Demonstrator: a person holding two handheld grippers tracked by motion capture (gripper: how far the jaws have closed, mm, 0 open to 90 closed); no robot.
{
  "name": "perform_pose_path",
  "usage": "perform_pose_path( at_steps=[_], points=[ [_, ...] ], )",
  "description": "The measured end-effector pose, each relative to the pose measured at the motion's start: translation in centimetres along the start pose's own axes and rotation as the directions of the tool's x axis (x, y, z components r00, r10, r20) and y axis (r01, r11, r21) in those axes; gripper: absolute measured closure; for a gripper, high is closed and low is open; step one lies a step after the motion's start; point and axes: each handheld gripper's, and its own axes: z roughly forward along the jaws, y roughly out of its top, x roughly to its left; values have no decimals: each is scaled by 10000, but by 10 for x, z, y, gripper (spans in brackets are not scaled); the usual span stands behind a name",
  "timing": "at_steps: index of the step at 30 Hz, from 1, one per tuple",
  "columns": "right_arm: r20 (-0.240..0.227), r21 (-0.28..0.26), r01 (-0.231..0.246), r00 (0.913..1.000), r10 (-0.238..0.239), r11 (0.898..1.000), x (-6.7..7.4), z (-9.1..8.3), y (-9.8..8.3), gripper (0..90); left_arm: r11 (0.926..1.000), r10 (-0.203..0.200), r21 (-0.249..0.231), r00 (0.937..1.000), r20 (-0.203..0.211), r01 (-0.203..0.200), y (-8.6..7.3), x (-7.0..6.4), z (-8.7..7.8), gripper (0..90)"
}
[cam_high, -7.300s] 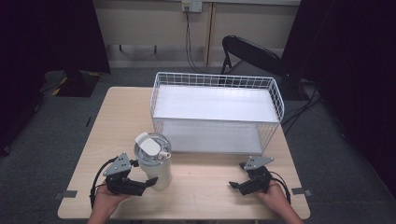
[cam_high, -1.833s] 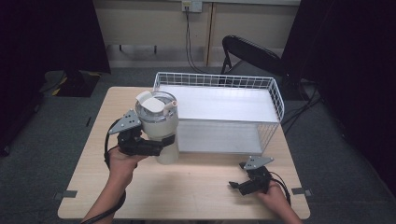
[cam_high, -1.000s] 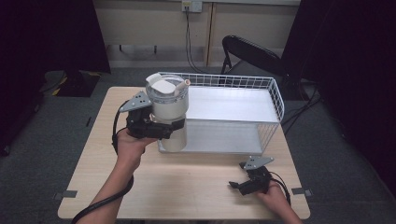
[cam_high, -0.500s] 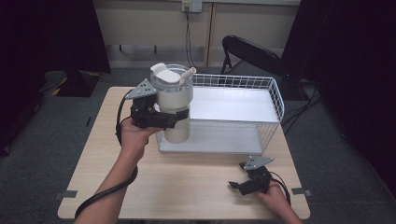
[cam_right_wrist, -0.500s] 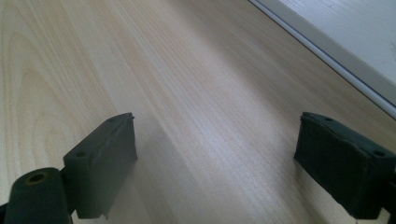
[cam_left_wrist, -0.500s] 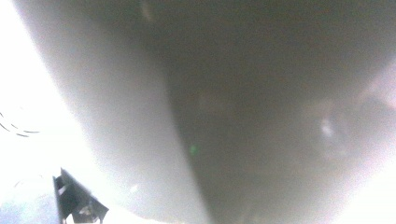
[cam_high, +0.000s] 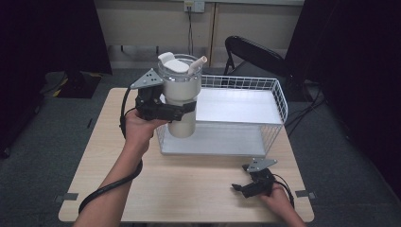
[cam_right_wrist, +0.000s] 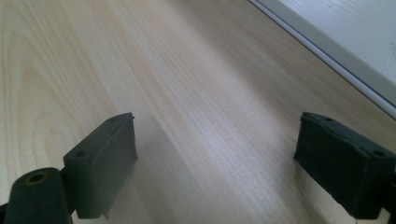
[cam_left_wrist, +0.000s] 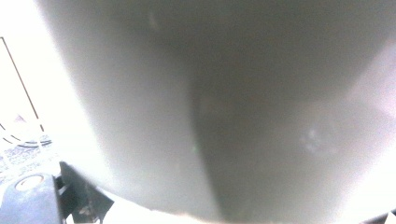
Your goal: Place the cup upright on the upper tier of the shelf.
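A tall pale tumbler (cam_high: 182, 97) with a clear lid and a straw stub hangs in the air over the left end of the white wire basket (cam_high: 279, 101). My left gripper (cam_high: 177, 112) is shut on its body, and the tumbler's grey wall (cam_left_wrist: 224, 107) looms close and blurred in the left gripper view. My right gripper (cam_high: 242, 188) rests on the table near the front right edge. Its jaws stand wide apart over bare wood (cam_right_wrist: 215, 140), nothing between them.
The wooden table (cam_high: 94, 156) has free room at the left and along the front. The basket's white floor edge (cam_right_wrist: 355, 51) lies ahead of the right gripper. A black folding chair (cam_high: 255, 52) stands behind the table.
The left gripper has lifted the tumbler from the table's front left and carried it up and back to the basket's left end. The right gripper has stayed put.
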Motion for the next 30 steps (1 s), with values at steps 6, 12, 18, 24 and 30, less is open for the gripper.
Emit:
perform_pose_path(
  at_steps=[6,12,18,24,30],
  points=[
    [0,0,-1,10000,1,10000,0,0,0,119,9998,-86,-153,10000,30,86,9,2,4,100],
    [1,0,0,10000,0,10000,0,0,0,119,9999,-138,-60,9999,-26,137,14,5,9,100],
    [4,-1,0,10000,0,10000,0,0,0,119,9998,-193,-29,9996,-201,192,18,10,18,101],
    [3,-1,-1,10000,1,10000,0,0,0,119,9996,-280,-46,9989,-383,278,21,15,27,101],
    [10,-5,-12,10000,12,10000,0,0,0,119,9994,-329,-67,9983,-484,326,26,22,38,100]
  ],
)
